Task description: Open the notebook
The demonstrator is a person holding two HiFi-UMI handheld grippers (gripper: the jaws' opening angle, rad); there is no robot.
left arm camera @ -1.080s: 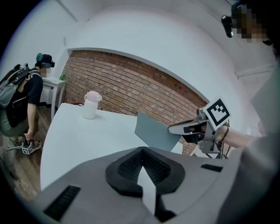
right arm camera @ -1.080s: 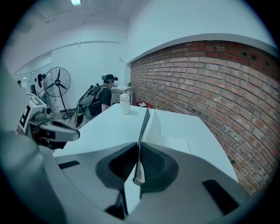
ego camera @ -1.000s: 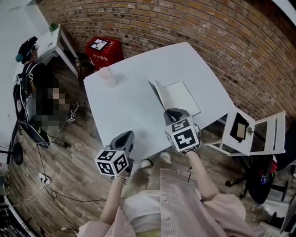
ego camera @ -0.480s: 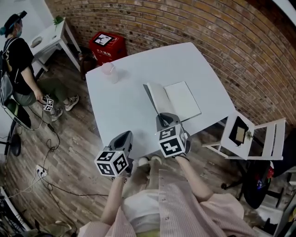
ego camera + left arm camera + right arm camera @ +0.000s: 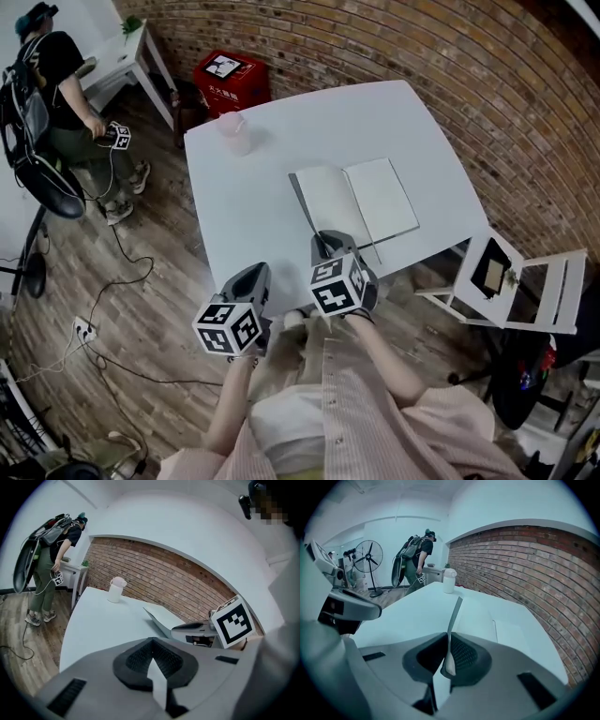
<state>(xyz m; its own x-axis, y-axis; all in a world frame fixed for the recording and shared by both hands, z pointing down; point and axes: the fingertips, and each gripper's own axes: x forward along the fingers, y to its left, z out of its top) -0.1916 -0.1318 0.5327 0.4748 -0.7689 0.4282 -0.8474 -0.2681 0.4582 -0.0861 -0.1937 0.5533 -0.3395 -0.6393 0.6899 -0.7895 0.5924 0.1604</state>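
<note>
A curved-looking brick wall (image 5: pixel 422 56) runs along the far and right sides of the room, and a wooden plank floor (image 5: pixel 122 309) with loose cables (image 5: pixel 112 281) across it fills the left. A white rectangular surface (image 5: pixel 253 206) stands in the middle, turned at an angle to the wall. A person in dark clothes with a backpack (image 5: pixel 52 84) stands at the far left beside a smaller white table (image 5: pixel 131 47) with a little green plant on it. A white folding chair (image 5: pixel 525 281) stands just off the right corner of the surface, and a red crate (image 5: pixel 230 80) with a square marker on top sits on the floor between the surface and the wall. A standing fan (image 5: pixel 368 557) shows in the right gripper view, far back in the room. The notebook (image 5: pixel 366 202) lies open near the right middle of the surface, its right page flat and its left cover raised a little. A pale lidded cup (image 5: pixel 234 133) stands near the far left corner, well apart from the notebook. The right tool (image 5: pixel 326 242) reaches to the notebook's near left corner and pinches the edge of the cover, which stands edge-on between its pads. The left tool (image 5: pixel 255 272) hangs at the near edge of the surface, left of the notebook, with its jaws pressed together on nothing.
</note>
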